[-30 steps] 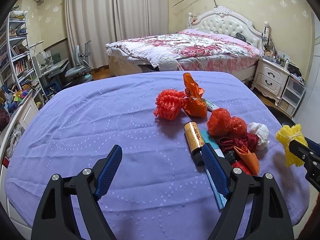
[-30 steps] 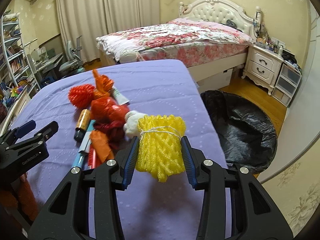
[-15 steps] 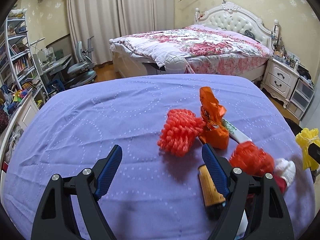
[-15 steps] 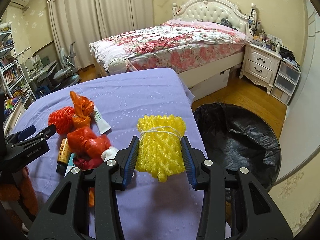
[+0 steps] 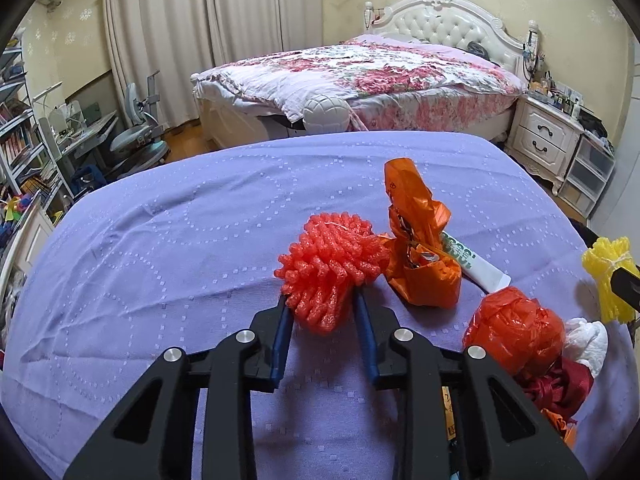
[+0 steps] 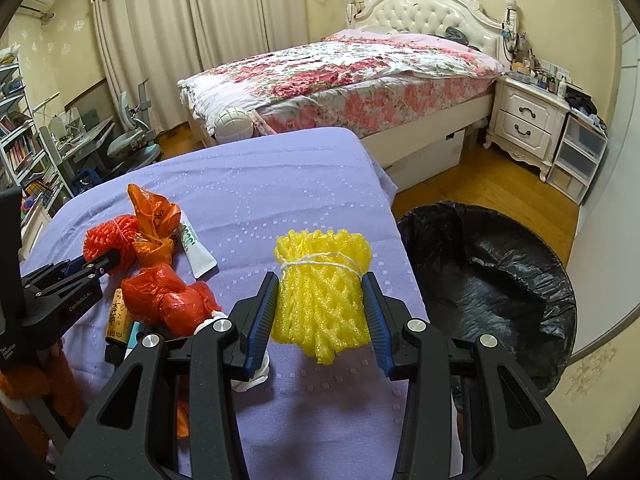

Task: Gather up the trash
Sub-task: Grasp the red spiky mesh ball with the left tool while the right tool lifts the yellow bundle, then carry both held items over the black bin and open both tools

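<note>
Purple bedspread (image 5: 160, 240), left tool (image 5: 322, 304) closing around orange foam net (image 5: 330, 264), right tool (image 6: 322, 296) gripping yellow foam net (image 6: 322, 300)

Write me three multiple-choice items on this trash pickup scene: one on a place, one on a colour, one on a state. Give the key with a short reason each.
1. Where is the black-lined trash bin?
A. on the floor beside the purple-covered table
B. on the bed
C. on the nightstand

2. What colour is the foam net in the right gripper?
A. green
B. yellow
C. white

3. What lies between the left gripper's closing jaws?
A. the toothpaste tube
B. nothing
C. the orange-red foam net

Key: 1 A, the bin sits on the wooden floor past the table edge. 2 B, the net is bright yellow. 3 C, the blue pads flank the net's lower end.
</note>
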